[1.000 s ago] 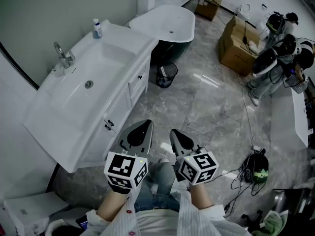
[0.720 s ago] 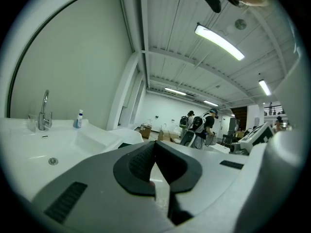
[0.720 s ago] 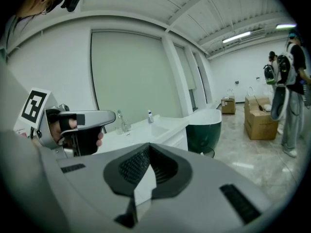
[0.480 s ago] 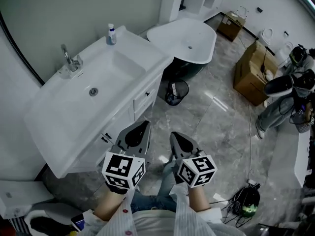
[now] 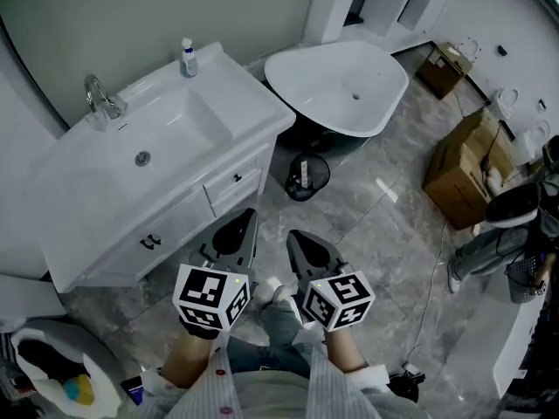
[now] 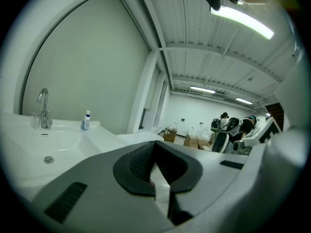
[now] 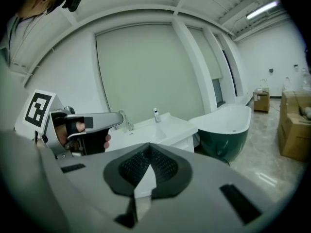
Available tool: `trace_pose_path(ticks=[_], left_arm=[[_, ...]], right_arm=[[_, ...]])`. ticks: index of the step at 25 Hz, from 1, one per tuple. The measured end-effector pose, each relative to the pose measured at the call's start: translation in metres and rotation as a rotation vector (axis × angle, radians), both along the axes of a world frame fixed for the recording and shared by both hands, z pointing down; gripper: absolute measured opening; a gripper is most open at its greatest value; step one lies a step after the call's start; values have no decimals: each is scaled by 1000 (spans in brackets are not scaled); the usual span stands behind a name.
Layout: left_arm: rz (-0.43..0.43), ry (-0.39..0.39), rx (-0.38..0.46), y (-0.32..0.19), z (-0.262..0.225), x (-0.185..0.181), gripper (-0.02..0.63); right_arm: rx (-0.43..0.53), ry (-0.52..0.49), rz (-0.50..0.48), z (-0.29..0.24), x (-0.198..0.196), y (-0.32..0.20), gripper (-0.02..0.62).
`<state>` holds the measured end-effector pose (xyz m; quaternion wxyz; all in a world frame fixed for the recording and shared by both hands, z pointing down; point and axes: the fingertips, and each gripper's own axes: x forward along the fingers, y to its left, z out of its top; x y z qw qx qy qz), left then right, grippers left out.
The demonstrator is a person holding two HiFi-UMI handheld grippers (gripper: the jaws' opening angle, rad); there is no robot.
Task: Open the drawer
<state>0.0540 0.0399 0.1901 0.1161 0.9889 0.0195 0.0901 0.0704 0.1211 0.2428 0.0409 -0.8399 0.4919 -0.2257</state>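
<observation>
White vanity (image 5: pixel 249 103); the drawer (image 5: pixel 223 190) is seen closed in its front, near the left gripper (image 5: pixel 243 222) and right gripper (image 5: pixel 297 241); both jaw pairs are clenched, empty; the small knob (image 5: pixel 236 178) may be missed or knocked unless they are parted first.

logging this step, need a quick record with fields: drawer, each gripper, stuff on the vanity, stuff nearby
drawer: shut, in the vanity front
left gripper: shut, empty, short of the drawer
right gripper: shut, empty, beside the left one
on vanity: faucet, bottle
nearby: tub, bin on the floor
</observation>
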Motion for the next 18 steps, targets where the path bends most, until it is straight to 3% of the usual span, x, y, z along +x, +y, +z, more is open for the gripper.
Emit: trace_pose_path(ticks=[8, 18], left_arm=[[-100, -15, 6, 39, 7, 52, 15], [-217, -58, -15, 10, 28, 66, 15]], right_arm=[[-3, 0, -133, 4, 59, 27, 9], [-17, -63, -216, 27, 89, -2, 9]])
